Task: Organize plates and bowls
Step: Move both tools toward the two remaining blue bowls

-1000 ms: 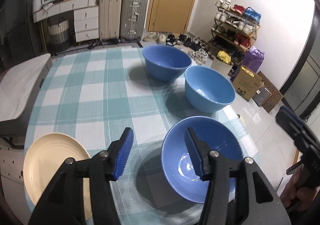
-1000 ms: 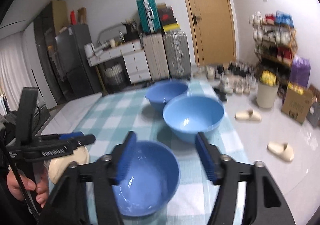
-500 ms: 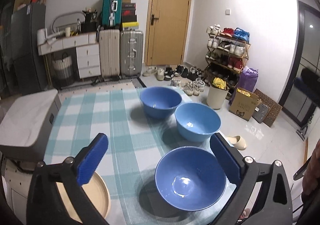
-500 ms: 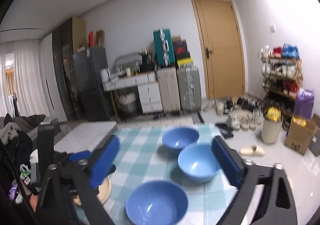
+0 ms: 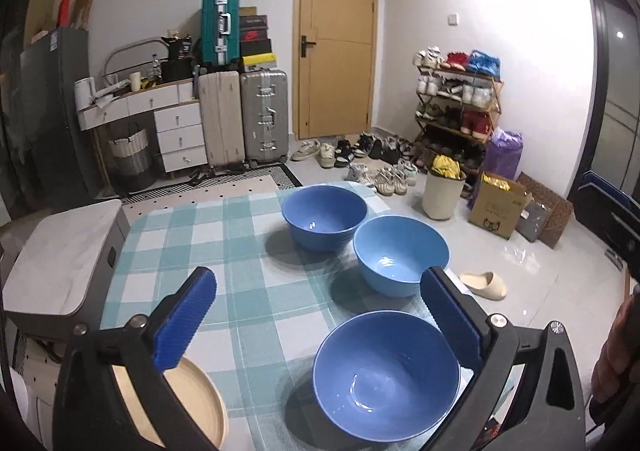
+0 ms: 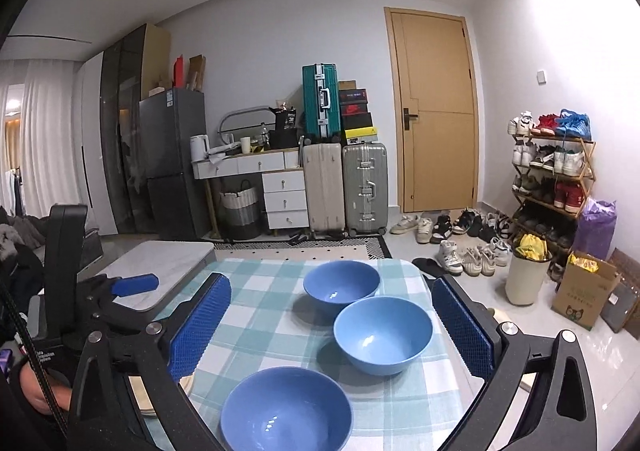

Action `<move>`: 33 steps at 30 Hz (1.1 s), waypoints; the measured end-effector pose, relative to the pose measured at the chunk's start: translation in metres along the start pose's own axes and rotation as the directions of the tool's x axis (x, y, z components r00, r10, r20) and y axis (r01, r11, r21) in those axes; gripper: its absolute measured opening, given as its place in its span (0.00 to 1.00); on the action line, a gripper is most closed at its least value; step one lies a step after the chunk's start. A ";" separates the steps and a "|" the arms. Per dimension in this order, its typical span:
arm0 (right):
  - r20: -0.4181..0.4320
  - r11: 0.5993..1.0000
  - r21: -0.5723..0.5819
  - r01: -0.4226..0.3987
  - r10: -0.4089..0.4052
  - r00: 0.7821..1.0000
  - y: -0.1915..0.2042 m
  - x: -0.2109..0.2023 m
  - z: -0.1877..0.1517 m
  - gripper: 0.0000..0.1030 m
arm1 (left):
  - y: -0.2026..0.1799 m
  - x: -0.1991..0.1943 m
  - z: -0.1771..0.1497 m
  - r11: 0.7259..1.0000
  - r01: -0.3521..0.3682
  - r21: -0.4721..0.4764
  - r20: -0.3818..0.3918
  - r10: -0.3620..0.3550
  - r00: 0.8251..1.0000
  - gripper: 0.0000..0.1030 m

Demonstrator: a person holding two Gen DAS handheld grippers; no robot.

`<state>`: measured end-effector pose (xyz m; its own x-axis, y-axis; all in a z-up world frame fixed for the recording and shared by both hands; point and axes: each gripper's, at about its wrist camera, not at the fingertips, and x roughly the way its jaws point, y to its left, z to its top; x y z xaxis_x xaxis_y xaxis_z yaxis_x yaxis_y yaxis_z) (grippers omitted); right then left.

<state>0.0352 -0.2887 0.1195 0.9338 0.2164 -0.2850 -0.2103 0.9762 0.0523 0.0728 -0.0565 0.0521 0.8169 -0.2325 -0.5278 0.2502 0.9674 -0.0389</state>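
Three blue bowls stand in a row on the teal checked tablecloth (image 5: 240,291): a near bowl (image 5: 386,375) (image 6: 286,411), a middle bowl (image 5: 400,255) (image 6: 382,331) and a far bowl (image 5: 324,217) (image 6: 340,285). A cream plate (image 5: 200,399) (image 6: 185,383) lies at the near left corner, partly hidden behind the fingers. My left gripper (image 5: 317,277) is open wide above the cloth, with the near bowl below and between its fingers, untouched. My right gripper (image 6: 331,283) is also open wide and holds nothing; it hangs above the bowls.
A grey, marble-topped cabinet (image 5: 60,267) butts against the table's left side. To the right the table ends over a tiled floor with a slipper (image 5: 484,285), a bin (image 5: 442,195) and a cardboard box (image 5: 498,207). Suitcases, drawers and a shoe rack line the far walls.
Both pairs of jaws have spread from half open to wide. Both grippers have risen and tipped up, so more of the room shows. The bowls and the plate have stayed in place.
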 end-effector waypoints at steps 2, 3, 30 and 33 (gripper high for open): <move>-0.007 1.000 0.007 0.011 -0.011 1.000 -0.006 0.007 -0.006 0.99 | -0.003 0.010 0.003 1.000 0.011 0.007 -0.022 -0.011 1.000 1.00; -0.014 1.000 0.012 0.015 -0.015 1.000 -0.009 0.012 -0.010 0.99 | -0.004 0.016 0.005 1.000 0.015 0.008 -0.032 -0.015 0.999 1.00; -0.322 0.974 0.213 0.075 -0.002 0.947 -0.152 0.198 -0.046 0.99 | -0.017 0.228 0.045 0.991 0.123 0.051 -0.514 -0.079 0.854 1.00; -0.351 0.973 0.218 0.076 0.005 0.936 -0.160 0.215 -0.050 0.99 | -0.024 0.245 0.043 0.992 0.117 0.046 -0.543 -0.074 0.837 1.00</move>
<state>0.2550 -0.3986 0.0018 0.7715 0.2036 -0.6028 -0.0702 0.9688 0.2375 0.2894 -0.1414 -0.0395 0.3831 -0.2115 -0.8992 0.3678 0.9279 -0.0615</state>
